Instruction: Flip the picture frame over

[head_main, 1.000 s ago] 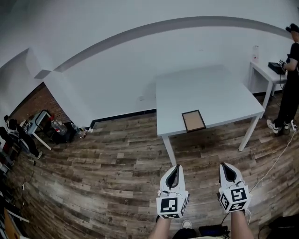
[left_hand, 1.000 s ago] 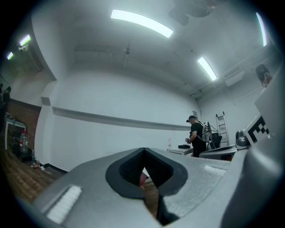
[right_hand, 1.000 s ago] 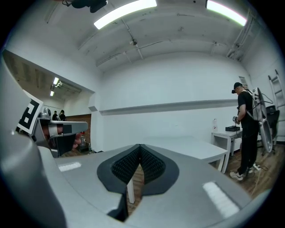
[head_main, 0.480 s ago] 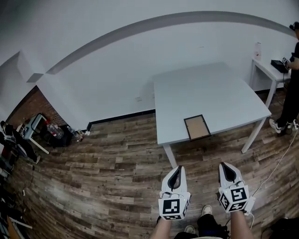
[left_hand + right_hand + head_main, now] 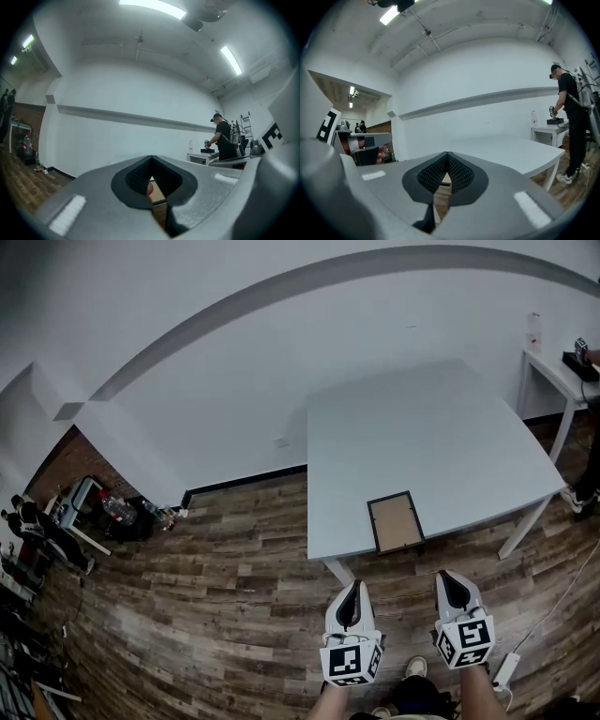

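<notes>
The left gripper (image 5: 353,589) and right gripper (image 5: 449,578), both clenched empty, are nearing the frame (image 5: 395,522) at 12 o'clock on the table (image 5: 441,442), so the flip is still waiting.

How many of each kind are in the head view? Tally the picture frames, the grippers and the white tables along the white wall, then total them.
Picture frames: 1, the picture frame lying near the front edge of the large table
Grippers: 2, the left gripper and the right gripper
White tables: 2, the large table and the small side table
Total: 5
</notes>
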Demonstrator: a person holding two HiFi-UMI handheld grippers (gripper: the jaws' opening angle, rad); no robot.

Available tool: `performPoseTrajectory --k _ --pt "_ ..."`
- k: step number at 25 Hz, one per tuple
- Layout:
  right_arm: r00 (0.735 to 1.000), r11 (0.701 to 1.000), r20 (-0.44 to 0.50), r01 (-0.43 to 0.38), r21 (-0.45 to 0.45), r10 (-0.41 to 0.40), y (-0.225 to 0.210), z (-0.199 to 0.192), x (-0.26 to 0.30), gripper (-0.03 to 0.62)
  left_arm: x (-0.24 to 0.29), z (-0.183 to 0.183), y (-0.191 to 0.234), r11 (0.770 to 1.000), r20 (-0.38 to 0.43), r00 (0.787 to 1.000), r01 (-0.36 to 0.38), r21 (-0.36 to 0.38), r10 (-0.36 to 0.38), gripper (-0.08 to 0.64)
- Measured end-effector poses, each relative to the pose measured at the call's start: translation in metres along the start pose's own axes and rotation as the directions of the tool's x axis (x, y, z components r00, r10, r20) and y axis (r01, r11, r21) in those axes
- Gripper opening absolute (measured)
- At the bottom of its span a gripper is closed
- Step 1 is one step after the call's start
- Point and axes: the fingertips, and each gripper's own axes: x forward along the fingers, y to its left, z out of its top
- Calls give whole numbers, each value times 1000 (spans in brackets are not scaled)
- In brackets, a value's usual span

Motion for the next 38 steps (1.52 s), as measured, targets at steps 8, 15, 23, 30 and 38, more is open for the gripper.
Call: performPoseTrajectory --k 8,15,23,30,38 --pt "997 999 -76 -30 24 32 -32 -20 54 26 58 -21 1 1000 -38 999 -14 19 15 0" --pt "991 954 -123 -6 300 45 -50 -67 101 59 93 -44 12 999 -76 997 27 25 -25 0" --pt "993 537 -116 87 839 19 -83 -152 150 149 117 -53 21 998 -125 991 59 29 -55 0" --pt "994 329 -108 98 939 11 -91 -194 181 190 122 -65 24 996 -163 984 79 49 -70 0" --pt "997 324 -72 74 943 -17 -90 -187 187 124 121 -78 31 996 -198 978 74 55 -62 0"
